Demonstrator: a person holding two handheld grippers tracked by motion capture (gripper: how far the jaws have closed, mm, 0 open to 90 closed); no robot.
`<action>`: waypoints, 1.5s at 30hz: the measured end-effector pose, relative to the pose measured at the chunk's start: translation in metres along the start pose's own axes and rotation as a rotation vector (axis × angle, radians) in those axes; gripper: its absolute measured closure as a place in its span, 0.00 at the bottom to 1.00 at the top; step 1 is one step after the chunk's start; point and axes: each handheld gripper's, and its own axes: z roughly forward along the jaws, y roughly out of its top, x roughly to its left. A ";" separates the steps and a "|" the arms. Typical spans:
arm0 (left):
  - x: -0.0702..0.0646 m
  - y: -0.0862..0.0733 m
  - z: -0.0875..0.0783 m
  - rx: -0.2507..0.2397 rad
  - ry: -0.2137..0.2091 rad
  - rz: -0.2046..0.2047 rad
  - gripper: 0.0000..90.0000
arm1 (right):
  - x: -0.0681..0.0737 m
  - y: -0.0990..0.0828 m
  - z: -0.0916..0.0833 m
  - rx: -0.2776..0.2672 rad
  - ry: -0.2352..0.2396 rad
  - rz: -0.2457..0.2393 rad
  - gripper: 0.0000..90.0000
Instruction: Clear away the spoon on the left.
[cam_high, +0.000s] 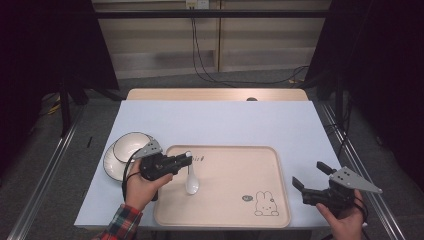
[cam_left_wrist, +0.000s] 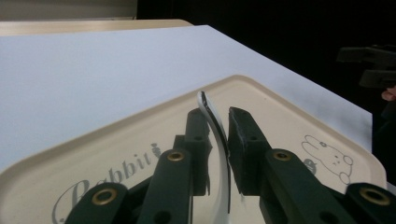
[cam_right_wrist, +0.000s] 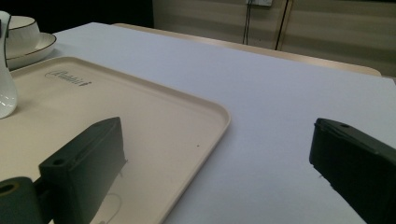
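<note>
A white ceramic spoon (cam_high: 191, 184) rests its bowl on the beige rabbit-print tray (cam_high: 225, 148), with its handle rising toward the left. My left gripper (cam_high: 186, 159) reaches in from the tray's left edge and is shut on that handle. In the left gripper view the thin curved handle (cam_left_wrist: 215, 135) stands edge-on between the two black pads of the left gripper (cam_left_wrist: 217, 114), close against both, above the tray (cam_left_wrist: 280, 107). My right gripper (cam_high: 307, 173) hovers open off the tray's right edge, nothing between its jaws. In the right gripper view the right gripper (cam_right_wrist: 217, 135) frames the tray corner (cam_right_wrist: 187, 121).
A white bowl (cam_high: 129, 146) sits on a dark-rimmed plate (cam_high: 111, 167) left of the tray, also seen as bowl (cam_right_wrist: 18, 25) and plate (cam_right_wrist: 32, 46). A pale blue table sheet (cam_high: 220, 120) extends behind the tray. Dark floor and metal rails flank the table.
</note>
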 end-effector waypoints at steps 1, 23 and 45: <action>0.000 0.000 0.000 0.000 0.000 0.000 0.87 | 0.000 0.000 0.000 0.003 0.000 0.002 0.03; 0.015 -0.007 0.010 0.019 0.062 -0.033 0.83 | -0.001 -0.001 -0.001 0.006 0.002 -0.008 0.03; 0.023 -0.014 0.011 0.032 0.093 -0.044 0.80 | 0.000 -0.001 0.000 0.004 0.007 -0.011 0.03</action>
